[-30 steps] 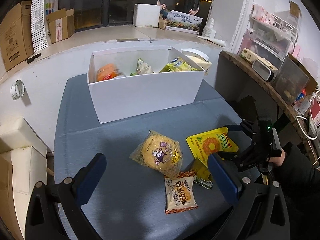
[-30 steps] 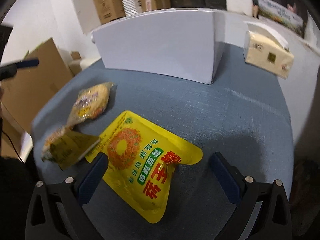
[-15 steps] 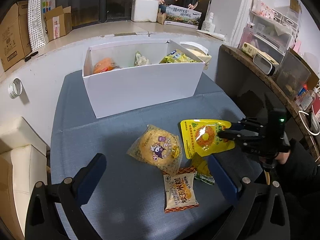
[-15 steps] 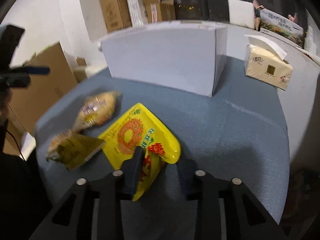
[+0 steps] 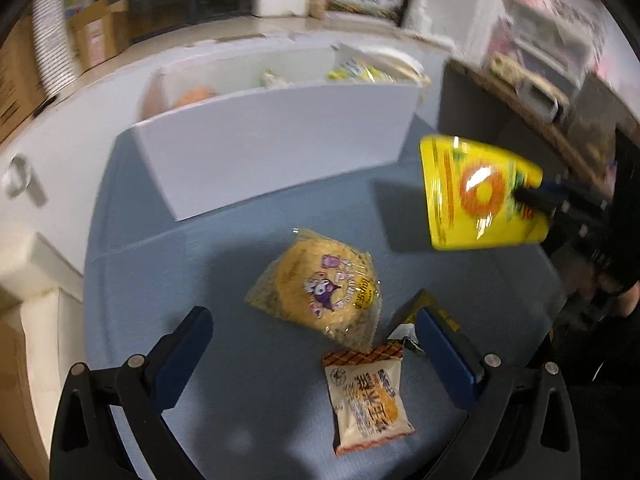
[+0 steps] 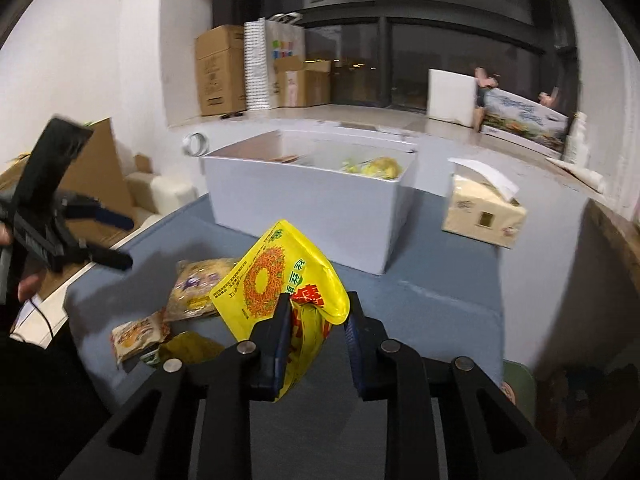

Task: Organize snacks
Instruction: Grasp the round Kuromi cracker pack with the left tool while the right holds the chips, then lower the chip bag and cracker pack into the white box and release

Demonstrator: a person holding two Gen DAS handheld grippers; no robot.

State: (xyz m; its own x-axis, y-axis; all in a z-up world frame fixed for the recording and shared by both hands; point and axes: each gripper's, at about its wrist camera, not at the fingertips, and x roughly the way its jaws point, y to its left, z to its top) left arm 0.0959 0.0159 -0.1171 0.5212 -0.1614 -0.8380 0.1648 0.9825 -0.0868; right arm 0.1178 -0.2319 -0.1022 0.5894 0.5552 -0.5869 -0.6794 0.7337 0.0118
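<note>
One yellow pouch [image 6: 280, 280], crumpled and lifted clear of the blue desk [image 6: 440, 304], clamped between the pads of the right tool [image 6: 316, 340], which has just been closing on it. Seen from the left wrist: same pouch [image 5: 476, 196] in the air at right, near the right end of the white box [image 5: 272, 148]. Inside the box [image 6: 304, 216], a few snacks, blurred. Below on the desk [image 5: 224, 264], a round bun pack [image 5: 320, 288], a small orange-edged packet [image 5: 366, 396] nearer, and a dark yellow wrapper [image 5: 420, 312] just beside the two. Left tool [image 5: 312, 352] above these, jaws wide apart, nothing between. Right of the box, apart from it, a tissue pack [image 6: 484, 216].
</note>
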